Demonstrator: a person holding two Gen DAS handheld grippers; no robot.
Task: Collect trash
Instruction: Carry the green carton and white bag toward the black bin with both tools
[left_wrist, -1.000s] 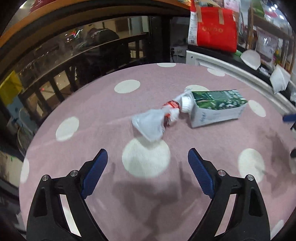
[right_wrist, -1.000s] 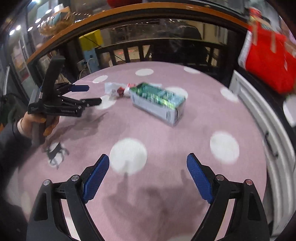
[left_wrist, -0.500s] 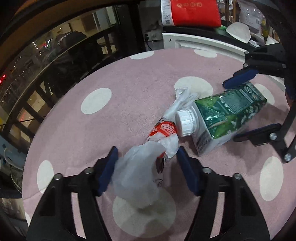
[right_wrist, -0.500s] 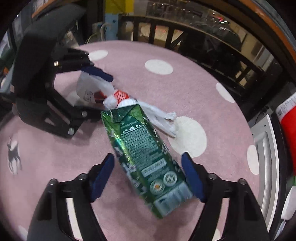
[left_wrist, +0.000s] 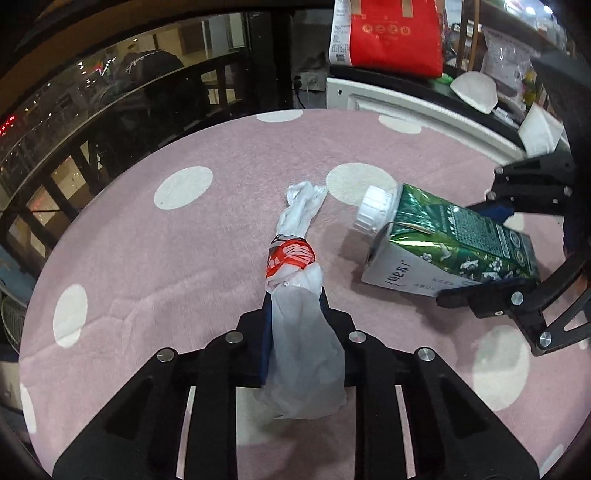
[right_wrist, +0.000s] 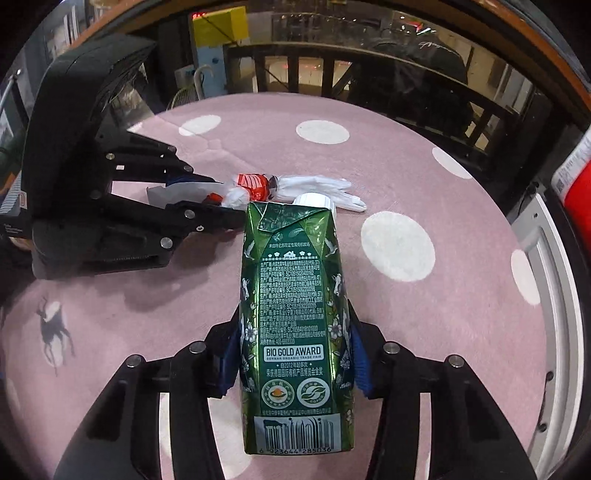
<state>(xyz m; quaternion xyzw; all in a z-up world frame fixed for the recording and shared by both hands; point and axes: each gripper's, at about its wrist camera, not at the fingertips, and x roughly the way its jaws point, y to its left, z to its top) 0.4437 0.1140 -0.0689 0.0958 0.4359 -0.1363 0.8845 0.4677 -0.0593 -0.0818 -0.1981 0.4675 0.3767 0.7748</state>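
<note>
In the left wrist view, our left gripper (left_wrist: 295, 314) has just been closing and now pinches the near end of the knotted plastic bag (left_wrist: 295, 295) lying on the pink polka-dot cloth (left_wrist: 166, 258). To the right lies the green carton (left_wrist: 443, 243).

In the right wrist view, our right gripper (right_wrist: 293, 354), jaws just closing, presses its blue pads (right_wrist: 360, 362) against both sides of the carton's near half, white cap (right_wrist: 314, 200) pointing far.

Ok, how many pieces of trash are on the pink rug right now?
2. A green carton lies clamped in the right hand-held gripper; a knotted white plastic bag beside it is pinched by the left hand-held gripper. More may lie outside both views.
</note>
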